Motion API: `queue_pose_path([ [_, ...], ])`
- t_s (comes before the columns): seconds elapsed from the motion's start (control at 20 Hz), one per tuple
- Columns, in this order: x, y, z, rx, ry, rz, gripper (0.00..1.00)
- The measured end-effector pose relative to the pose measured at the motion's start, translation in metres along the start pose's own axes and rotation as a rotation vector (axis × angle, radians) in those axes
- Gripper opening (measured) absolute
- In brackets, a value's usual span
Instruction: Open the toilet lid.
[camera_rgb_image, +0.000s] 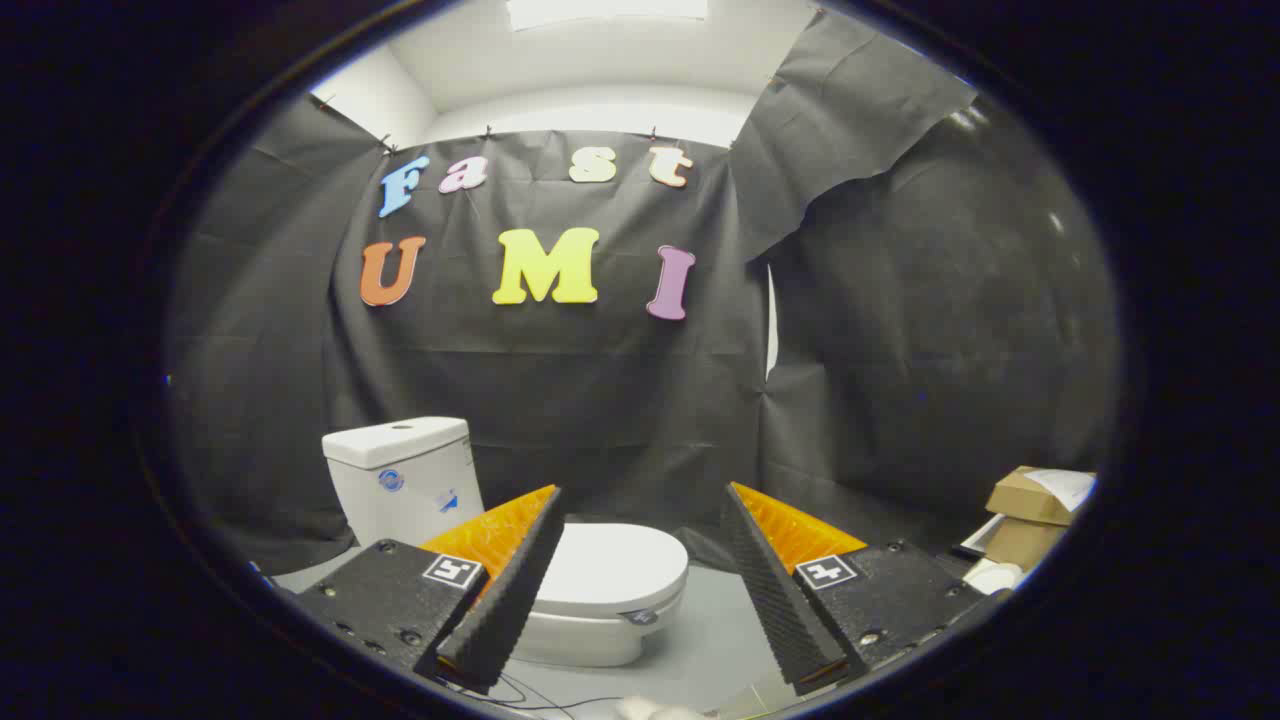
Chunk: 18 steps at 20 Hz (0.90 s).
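Gripper (640, 500) held with fingers wide apart, nothing between the pads, no contact with anything. Ribbed, sawtooth texture along the inner face of each finger (505, 590); square printed markers on the flat bodies behind.

Toilet (560, 580) on the floor ahead of the fingers, partly behind the left finger. Toilet lid (615, 565) down, closed flat over the bowl: smooth, glossy, rounded oval shape, front edge curved and slightly overhanging the seat. Inside of the bowl covered, so contents cannot be told. Tank (400, 475) upright behind the lid, boxy with a flat cover and a round button on top, small stickers on the front face.

Cardboard boxes (1030, 505) stacked well apart to the right, beyond the right finger; flaps closed, contents hidden, a white sheet on the top one.

Floor (710, 640) smooth, grey, bare between the toilet and the right finger, giving free room there. Thin cable (540, 700) lying on the floor near the fingers. Wrinkled black cloth wall (600, 400) close behind the tank.
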<state>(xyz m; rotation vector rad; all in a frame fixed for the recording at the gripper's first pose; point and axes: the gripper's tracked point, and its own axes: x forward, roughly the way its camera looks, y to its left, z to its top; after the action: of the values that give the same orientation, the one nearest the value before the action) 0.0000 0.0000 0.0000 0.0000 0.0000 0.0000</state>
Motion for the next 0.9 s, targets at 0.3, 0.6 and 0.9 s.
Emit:
queue_pose_path([
  [0.3,0.0,0.004,-0.001,-0.003,0.007,0.002,0.99],
  [0.6,0.001,0.01,-0.001,-0.003,0.014,0.012,0.99],
  [0.9,0.01,0.014,-0.003,-0.002,0.02,0.013,0.99],
])
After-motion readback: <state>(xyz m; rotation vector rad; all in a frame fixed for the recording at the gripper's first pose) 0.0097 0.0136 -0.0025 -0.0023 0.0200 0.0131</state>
